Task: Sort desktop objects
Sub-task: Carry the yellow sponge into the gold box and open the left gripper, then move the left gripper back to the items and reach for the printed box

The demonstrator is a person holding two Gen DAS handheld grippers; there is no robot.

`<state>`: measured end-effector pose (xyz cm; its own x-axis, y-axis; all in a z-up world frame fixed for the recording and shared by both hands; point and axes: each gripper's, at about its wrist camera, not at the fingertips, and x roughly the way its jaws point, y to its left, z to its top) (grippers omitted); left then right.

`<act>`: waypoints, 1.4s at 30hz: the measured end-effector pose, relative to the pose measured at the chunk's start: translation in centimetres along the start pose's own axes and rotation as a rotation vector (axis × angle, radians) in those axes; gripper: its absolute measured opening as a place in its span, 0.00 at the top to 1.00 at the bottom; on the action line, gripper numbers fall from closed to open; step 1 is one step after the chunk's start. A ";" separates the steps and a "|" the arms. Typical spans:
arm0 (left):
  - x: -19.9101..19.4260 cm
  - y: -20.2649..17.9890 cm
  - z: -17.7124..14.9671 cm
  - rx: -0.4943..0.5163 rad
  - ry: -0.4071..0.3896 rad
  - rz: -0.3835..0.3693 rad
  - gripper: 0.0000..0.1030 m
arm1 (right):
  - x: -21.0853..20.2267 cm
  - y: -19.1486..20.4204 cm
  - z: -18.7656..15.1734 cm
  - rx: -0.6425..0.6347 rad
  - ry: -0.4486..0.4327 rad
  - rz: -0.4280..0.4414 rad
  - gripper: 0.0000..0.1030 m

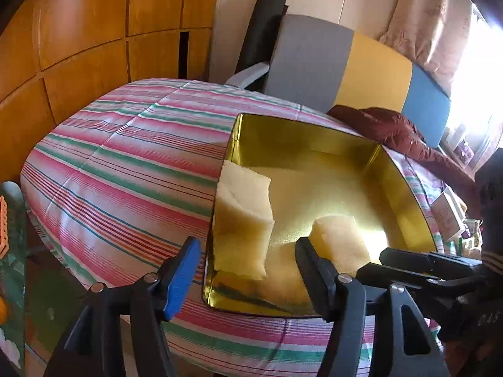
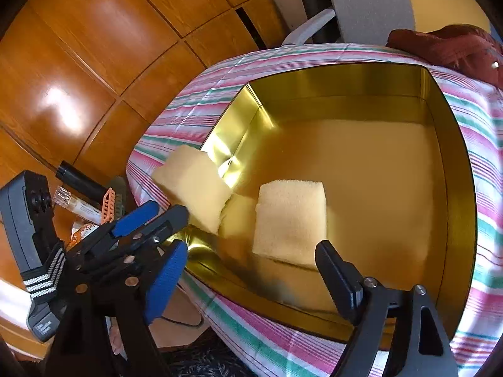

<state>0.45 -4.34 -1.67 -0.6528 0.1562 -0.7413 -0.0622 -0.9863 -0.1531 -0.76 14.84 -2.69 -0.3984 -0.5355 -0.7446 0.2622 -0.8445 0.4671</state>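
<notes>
Found a striped cloth [image 1: 110, 172] spread over the desk, with an open gold tin [image 1: 298, 138] resting on it, long sides running away from both cameras. Found two pale sponges inside the tin. Saw the tilted sponge [image 1: 243, 194] propped on edge against the tin's left wall, broad face turned right, top edge reaching the rim. Saw the flat sponge [image 1: 339, 238] lying on the tin floor near the front wall, close to square, apart from the first.

Held the left gripper [image 1: 248, 278] over the front rim, fingers spread about halfway, nothing between them. Held the right gripper [image 2: 251, 279] just beside it, fingers wide apart and likewise empty.

Showed only in the right view: a grey handheld device [image 2: 19, 220] with a label too small to read, and a clear tube [image 2: 75, 205].
</notes>
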 end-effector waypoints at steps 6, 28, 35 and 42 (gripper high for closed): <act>-1.1 1.0 0.5 -0.063 -0.027 0.004 0.37 | -2.2 0.0 -0.7 -0.001 -0.070 -0.042 0.18; -3.0 -7.5 1.1 0.097 -0.013 -0.239 0.40 | -13.5 -6.4 -4.9 0.116 -0.308 -0.335 0.11; -2.3 -11.9 1.0 0.177 0.032 -0.328 0.39 | -18.6 -12.6 -8.6 0.297 -0.339 -0.458 0.11; -2.5 -16.4 0.0 0.287 0.056 -0.380 0.39 | -23.8 -16.8 -11.8 0.455 -0.397 -0.528 0.11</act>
<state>3.05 11.47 2.70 -0.5022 0.5038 -0.7029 -0.5000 -0.8323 -0.2394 14.67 41.87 1.63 -0.6752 0.0450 -0.7362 -0.3986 -0.8621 0.3128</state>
